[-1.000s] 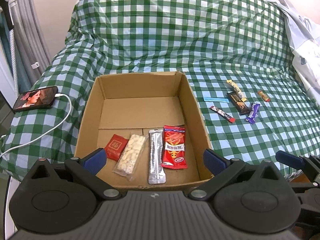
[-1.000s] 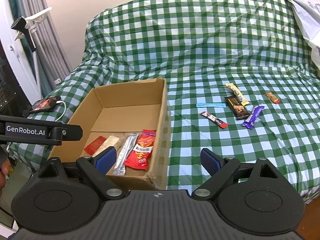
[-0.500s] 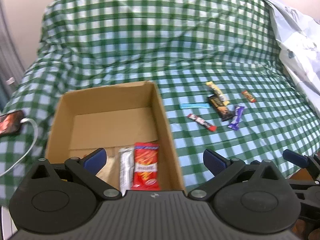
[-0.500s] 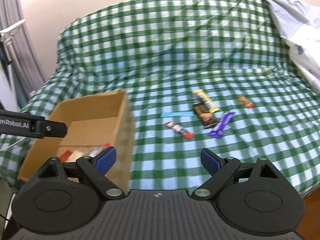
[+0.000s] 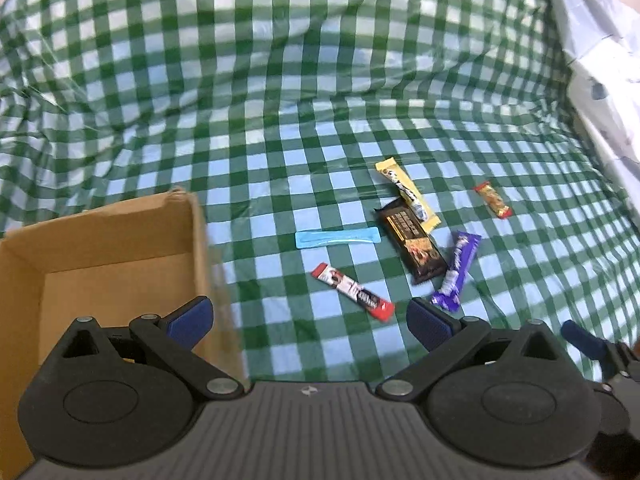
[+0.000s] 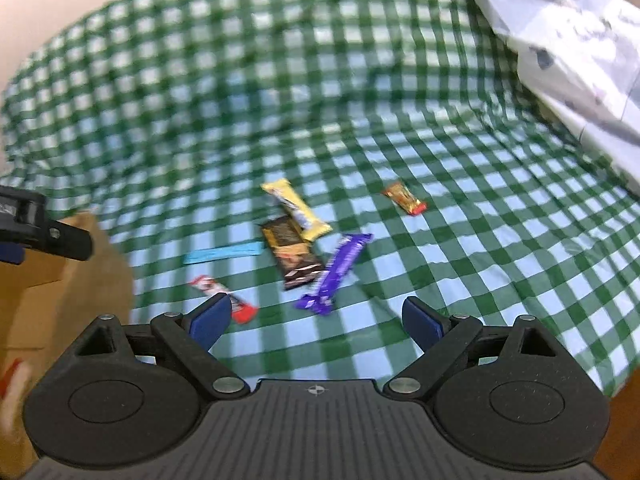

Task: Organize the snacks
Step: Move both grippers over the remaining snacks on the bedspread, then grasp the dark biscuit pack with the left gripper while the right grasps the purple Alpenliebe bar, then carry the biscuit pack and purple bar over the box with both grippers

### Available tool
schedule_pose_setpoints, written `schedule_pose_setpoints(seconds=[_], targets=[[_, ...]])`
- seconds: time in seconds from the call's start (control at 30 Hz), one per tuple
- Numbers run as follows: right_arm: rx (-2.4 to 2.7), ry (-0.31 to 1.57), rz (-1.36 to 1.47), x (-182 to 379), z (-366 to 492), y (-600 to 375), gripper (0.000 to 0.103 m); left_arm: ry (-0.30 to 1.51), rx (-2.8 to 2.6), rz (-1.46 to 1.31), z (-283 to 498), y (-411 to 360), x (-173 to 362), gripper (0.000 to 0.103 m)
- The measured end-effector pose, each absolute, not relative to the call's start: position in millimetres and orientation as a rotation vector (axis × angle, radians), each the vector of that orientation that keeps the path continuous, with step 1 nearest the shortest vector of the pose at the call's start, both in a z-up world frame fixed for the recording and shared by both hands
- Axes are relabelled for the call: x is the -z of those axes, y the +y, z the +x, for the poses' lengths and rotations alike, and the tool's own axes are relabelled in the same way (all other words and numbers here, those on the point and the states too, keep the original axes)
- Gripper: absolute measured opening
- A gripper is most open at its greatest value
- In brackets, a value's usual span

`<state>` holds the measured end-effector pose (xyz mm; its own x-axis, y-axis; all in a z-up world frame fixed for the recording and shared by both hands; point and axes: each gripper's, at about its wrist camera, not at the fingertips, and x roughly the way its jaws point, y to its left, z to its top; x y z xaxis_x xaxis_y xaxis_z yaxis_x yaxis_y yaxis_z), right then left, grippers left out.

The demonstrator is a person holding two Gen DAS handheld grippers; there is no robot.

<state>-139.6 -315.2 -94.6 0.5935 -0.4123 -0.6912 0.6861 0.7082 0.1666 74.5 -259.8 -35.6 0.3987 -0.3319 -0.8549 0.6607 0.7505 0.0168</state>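
Swinging rightward since a second ago, both views: cardboard box (image 5: 116, 240) now sliding off to the left edge, loose snacks on the green checked cloth (image 5: 280, 80) now sitting near centre. Box contents mostly hidden behind the left gripper's body; only a blurred scrap of red and white showing at the left edge of the right wrist view.

Left gripper (image 5: 308, 322) hovering above the cloth with jaws spread wide, gripping nothing; left fingertip overlapping the box's right wall, right fingertip just beside the purple bar (image 5: 458, 272). Right gripper (image 6: 316, 320) likewise gaping wide and empty, its left fingertip covering part of the red-and-white stick (image 6: 224, 298), the purple bar (image 6: 336, 268) lying between the fingertips and a little beyond them.

Lying on the cloth, right of the box: red-and-white stick (image 5: 352, 292) nearest; pale blue strip (image 5: 338, 237) beyond it; dark brown bar (image 5: 410, 246) to the right, touching the yellow bar (image 5: 408, 190) at its far end; purple bar just beside the brown one on its right; small red-and-gold packet (image 5: 493, 200) apart, farther right. Rumpled white bedding (image 5: 600, 92) bunching at the right edge. Tip of the right gripper poking into the left wrist view at lower right.
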Motion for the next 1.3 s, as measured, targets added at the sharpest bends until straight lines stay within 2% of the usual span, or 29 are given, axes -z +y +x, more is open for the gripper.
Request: schedule_pose_setpoints(seconds=[0.23,0.3,0.33,0.4,0.43,0.47,0.53,0.7,0.73,0.77,0.8,0.83,0.97,1.0,1.03,1.07,1.1,1.2,1.3], targets=[[0.724,0.733,0.496,164.5,-74.8,-383.2,0.090,1.013,0.586,0.404,108.8,-298.0,72.7,0.103],[0.710,0.776,0.466,183.9,-58.6,-395.3,0.077,1.028,0.579,0.404,115.9,-308.2,82.7,0.103],[0.701,0.800,0.459,192.1,-54.6,-399.6,0.063,1.033,0.579,0.403,117.7,-312.8,87.2,0.103],[0.654,0.793,0.493,203.2,-54.9,-406.3,0.052,1.052,0.586,0.398,122.0,-329.5,98.5,0.103],[0.632,0.782,0.487,204.0,-57.2,-405.9,0.033,1.066,0.592,0.391,123.1,-337.2,104.1,0.103],[0.633,0.775,0.455,202.1,-59.6,-403.8,0.024,1.082,0.597,0.384,123.5,-345.3,109.1,0.103],[0.677,0.770,0.392,196.1,-66.4,-400.6,0.024,1.131,0.620,0.355,126.3,-367.1,122.5,0.103],[0.734,0.767,0.502,196.4,-95.8,-427.8,0.025,1.202,0.610,0.352,125.8,-414.9,161.4,0.103],[0.736,0.766,0.506,196.6,-97.0,-431.8,0.030,1.216,0.603,0.359,126.9,-422.4,169.9,0.103],[0.737,0.769,0.511,197.6,-97.2,-435.7,0.046,1.226,0.593,0.362,128.7,-428.4,177.4,0.103],[0.743,0.777,0.515,198.9,-96.5,-439.4,0.053,1.234,0.579,0.366,130.8,-434.4,185.1,0.103],[0.748,0.784,0.516,200.6,-94.8,-442.6,0.057,1.243,0.556,0.371,133.4,-438.7,192.0,0.103],[0.733,0.797,0.459,211.4,-82.9,-446.0,0.059,1.237,0.507,0.387,137.1,-450.4,206.0,0.103],[0.730,0.803,0.425,212.7,-80.2,-444.0,0.056,1.214,0.521,0.398,133.9,-451.6,203.5,0.094],[0.738,0.805,0.395,212.7,-79.7,-441.1,0.042,1.183,0.539,0.407,129.8,-450.8,199.1,0.073],[0.739,0.800,0.373,212.8,-80.6,-438.6,0.025,1.152,0.555,0.424,125.9,-449.6,194.0,0.057],[0.736,0.796,0.371,212.5,-82.5,-437.9,0.026,1.146,0.576,0.432,123.3,-446.7,189.0,0.043],[0.742,0.788,0.409,207.2,-91.8,-436.3,0.025,1.214,0.600,0.358,124.8,-427.4,177.0,0.043],[0.757,0.749,0.433,192.6,-103.4,-428.0,0.025,1.183,0.644,0.330,114.2,-397.2,152.1,0.043]])
